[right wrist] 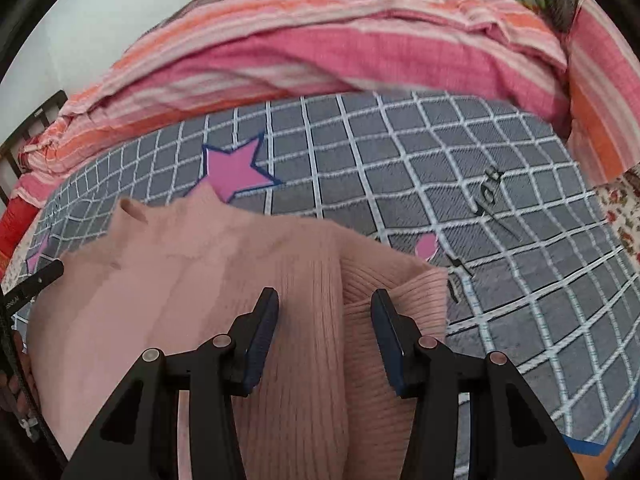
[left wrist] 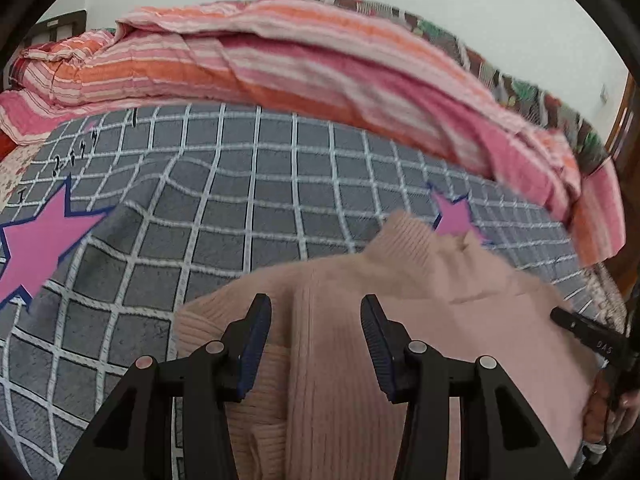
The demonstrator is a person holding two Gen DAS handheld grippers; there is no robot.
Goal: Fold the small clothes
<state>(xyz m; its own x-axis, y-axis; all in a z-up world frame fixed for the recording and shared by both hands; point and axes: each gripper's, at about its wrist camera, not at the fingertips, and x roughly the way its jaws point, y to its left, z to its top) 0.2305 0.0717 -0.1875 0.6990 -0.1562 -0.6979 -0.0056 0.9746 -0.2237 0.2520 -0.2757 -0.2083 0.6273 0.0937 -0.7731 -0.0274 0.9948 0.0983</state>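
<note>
A: Where are we with the sweater?

B: It lies on the grey checked blanket, near edge of the bed, collar pointing to the far side by the pink star. Both sleeves look folded in over the body, each one making a ribbed ridge down the front.

A: And our grippers?

B: The left gripper has its jaws partly apart, hanging over the left sleeve's ridge. Knit shows between the pads, but they press on nothing. The right gripper is the same: half open, over the right sleeve's fold, holding nothing. Each one's tip shows at the edge of the other's view, so we stand on either side of the body.

A: So which step is this?

B: We'd judge the sleeve folds done and let go, and the fold of the body itself not yet begun.

A: What does the next move need?

B: We think a grip at one end of the sweater, both sides at once, taking sleeve and body together so the sleeves don't slide out. Then we carry that end over to meet the other, both hands level, and keep clear of the striped quilt bunched at the far side.

A: The near hem?

B: It's hidden under our grippers; we cannot tell how it lies.
</note>
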